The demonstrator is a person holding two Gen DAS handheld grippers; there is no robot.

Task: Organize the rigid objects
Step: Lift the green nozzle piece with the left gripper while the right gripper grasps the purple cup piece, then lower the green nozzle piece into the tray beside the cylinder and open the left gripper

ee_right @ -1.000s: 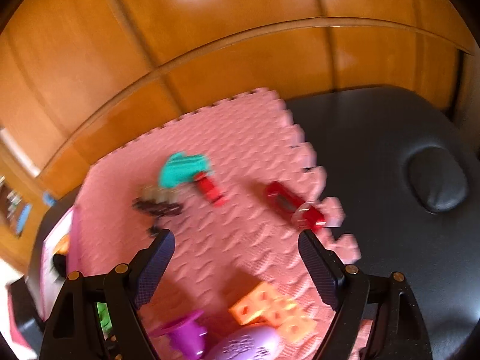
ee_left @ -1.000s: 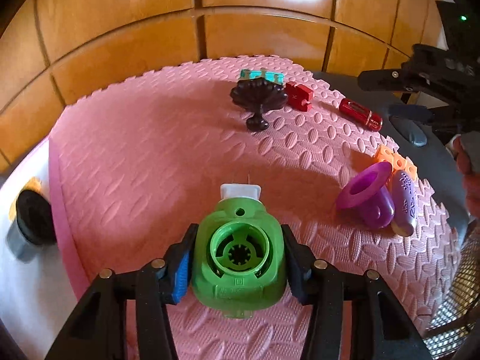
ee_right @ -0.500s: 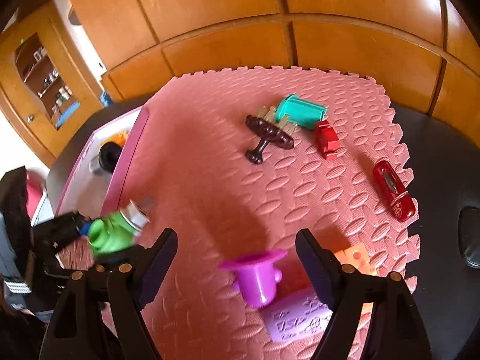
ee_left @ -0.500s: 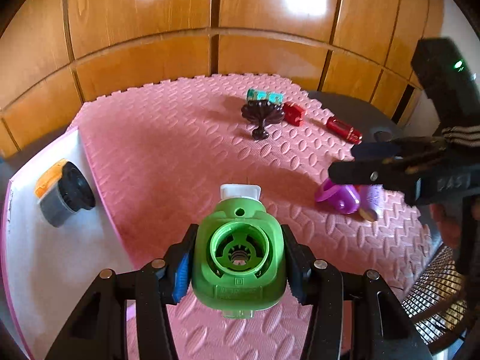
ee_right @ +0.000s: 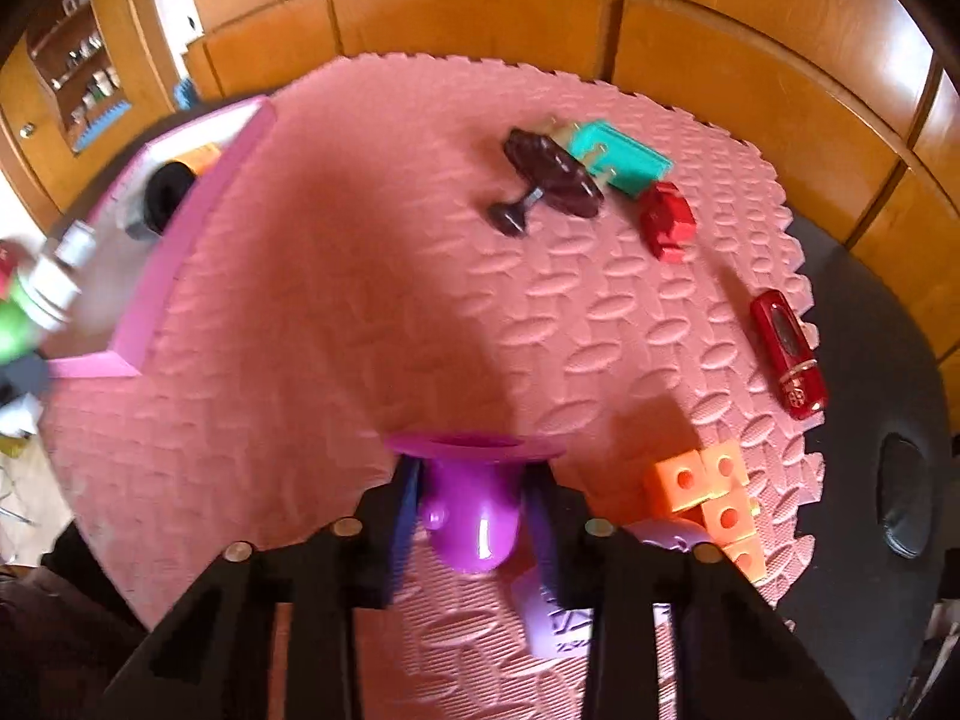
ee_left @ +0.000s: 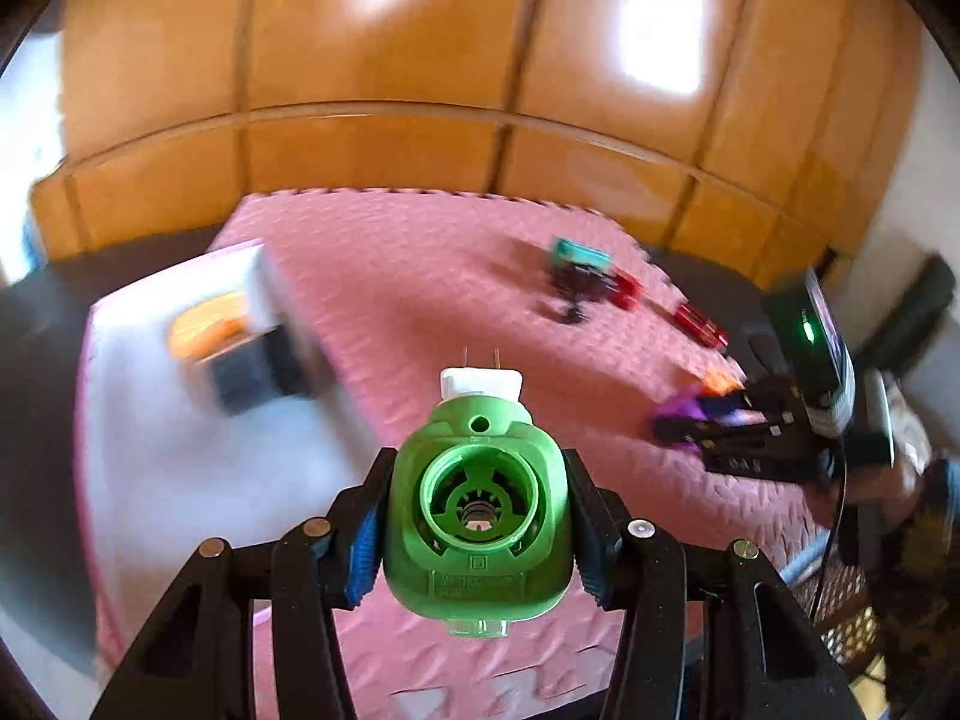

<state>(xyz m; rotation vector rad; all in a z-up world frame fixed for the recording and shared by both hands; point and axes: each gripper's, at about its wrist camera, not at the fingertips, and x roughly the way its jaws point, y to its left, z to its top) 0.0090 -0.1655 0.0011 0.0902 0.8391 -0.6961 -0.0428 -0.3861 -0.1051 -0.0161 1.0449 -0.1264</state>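
The left tongs (ee_left: 477,510) are closed on a green plastic plug-in device with a white two-prong plug end (ee_left: 477,510), gripped on both flanks by the blue-lined pads and held in the air above the near edge of the pink embossed foam mat (ee_left: 420,300). To its left sits a shallow white tray with a pink rim (ee_right: 198,222), and inside it lies a grey and black cylinder with an orange end (ee_left: 240,348), much blurred in the left view.

The right tongs (ee_right: 474,516) have closed around a purple plastic cup with a wide flared rim (ee_right: 474,498), their fingers pressed against its sides; whether the cup has left the mat I cannot tell. Just beside it lie orange holed blocks (ee_right: 708,498) and a lilac oval piece with raised lettering (ee_right: 558,612).

Further off on the mat rest a dark brown pedestal dish on its side (ee_right: 552,180), touching a teal rectangular plug piece (ee_right: 618,159), then a small red block (ee_right: 666,222) and a glossy red tube (ee_right: 786,354) near the mat's edge.

The step in hand looks like carrying: the green device seems bound for the tray. The next move calls for swinging it left over the rim, lowering it clear of the cylinder, then opening
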